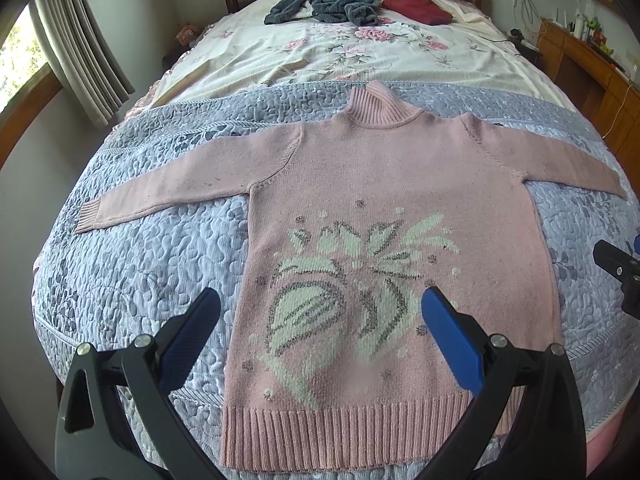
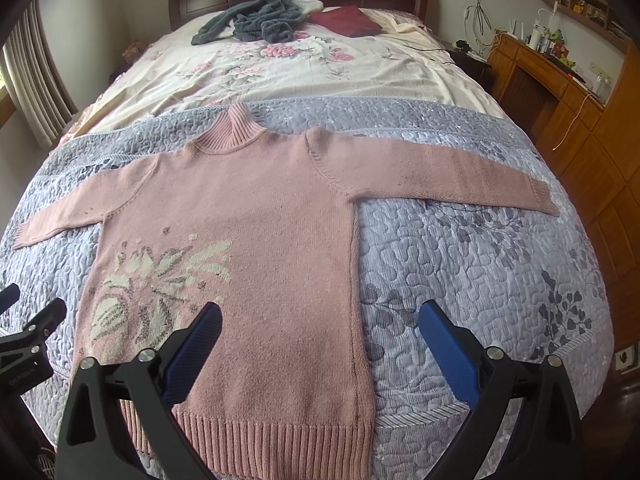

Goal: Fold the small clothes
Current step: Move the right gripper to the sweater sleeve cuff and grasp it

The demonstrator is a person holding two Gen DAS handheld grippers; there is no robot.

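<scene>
From the left wrist camera, the left gripper [image 1: 320, 308] is sitting nearest the lens, its two blue-padded fingers [image 1: 450, 340] spread wide apart and holding nothing. Directly beneath and ahead of it, the pink knitted turtleneck sweater with a pale green leaf pattern [image 1: 384, 208] is lying flat, face up, on the lavender quilted bedspread [image 1: 132, 264], ribbed hem just under the fingers and both sleeves reaching out to either side. Far beyond the fingertips, a crumpled grey-blue fleece garment [image 1: 324, 6] and a folded dark red cloth [image 1: 418, 8] are resting near the headboard. Closing here risks pinching only the top knit layer, or catching quilt beneath, so the fold would be dragging unevenly.

From the right wrist camera, the right gripper [image 2: 320, 320] is likewise gaping open and empty, straddling the sweater's side seam, with one finger over the body and the other over bare bedspread. The long sleeve is stretching away ahead and to the right, close to the bed's edge; a loose grip could be letting it slide off. The left gripper's black frame is showing at the left border.
</scene>
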